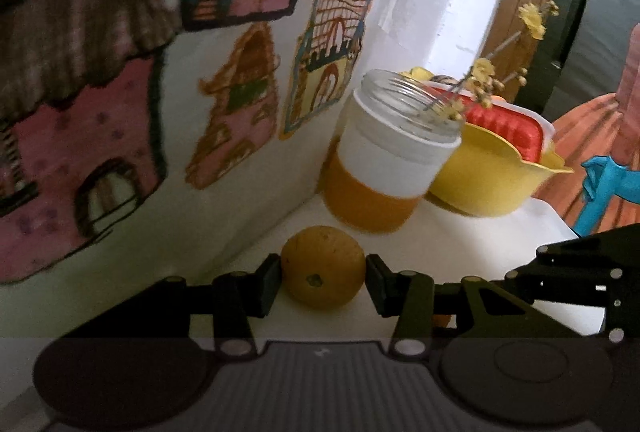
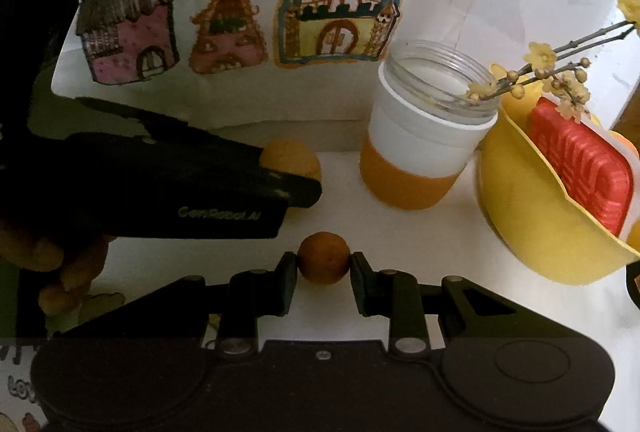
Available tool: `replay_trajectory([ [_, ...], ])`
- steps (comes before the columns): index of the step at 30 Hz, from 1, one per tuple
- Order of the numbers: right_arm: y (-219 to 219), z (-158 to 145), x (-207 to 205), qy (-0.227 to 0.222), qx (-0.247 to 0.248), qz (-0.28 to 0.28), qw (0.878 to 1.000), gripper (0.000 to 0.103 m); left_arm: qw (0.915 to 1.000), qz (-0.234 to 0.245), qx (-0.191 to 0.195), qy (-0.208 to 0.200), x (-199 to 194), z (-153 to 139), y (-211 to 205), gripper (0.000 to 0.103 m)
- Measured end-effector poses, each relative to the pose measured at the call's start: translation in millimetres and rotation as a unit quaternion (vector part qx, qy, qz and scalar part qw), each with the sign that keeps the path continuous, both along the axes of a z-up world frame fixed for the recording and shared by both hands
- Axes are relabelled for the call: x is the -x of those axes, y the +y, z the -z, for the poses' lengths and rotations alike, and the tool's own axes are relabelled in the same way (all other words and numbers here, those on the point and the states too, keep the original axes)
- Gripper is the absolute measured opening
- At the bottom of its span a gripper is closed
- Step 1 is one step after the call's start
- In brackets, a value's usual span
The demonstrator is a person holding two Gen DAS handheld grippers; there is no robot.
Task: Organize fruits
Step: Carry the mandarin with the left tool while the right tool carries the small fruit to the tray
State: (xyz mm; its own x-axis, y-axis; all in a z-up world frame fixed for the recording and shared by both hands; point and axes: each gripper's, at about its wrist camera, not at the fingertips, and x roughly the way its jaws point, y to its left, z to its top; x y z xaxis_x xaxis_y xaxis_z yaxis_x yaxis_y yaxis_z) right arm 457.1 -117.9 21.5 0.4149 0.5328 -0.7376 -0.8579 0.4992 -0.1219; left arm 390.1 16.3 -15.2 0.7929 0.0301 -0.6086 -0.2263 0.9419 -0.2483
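I am holding two fruits at once, both low over the white table: my left gripper is clamped on the larger orange, near the wall with the house drawings, and my right gripper is clamped on the smaller orange, nearer the table's front. Risk one: both fruits are round and gripped only at their sides, so a loose squeeze or quick tilt is likely letting one roll free. Risk two: the glass jar with its flower twigs is standing just beside the yellow bowl, so I am judging that a careless swing toward the bowl could be tipping it. Risk three: the red lidded box is filling much of the bowl, leaving little room. Count: two oranges, one jar, one bowl, one box, two grippers; a further orange-coloured edge is showing behind the box, unidentifiable.
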Motion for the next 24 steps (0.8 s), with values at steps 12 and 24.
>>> replay_trajectory([
  [12, -15, -4, 39, -0.001, -0.002, 0.018, 1.000, 0.031, 0.9998, 0.019, -0.004, 0.001, 39, -9, -9, 0.049],
  [24, -40, -22, 73, -0.015, -0.010, 0.043, 0.999, 0.031, 0.9993, 0.035, -0.011, -0.009, 54, -28, -31, 0.049],
])
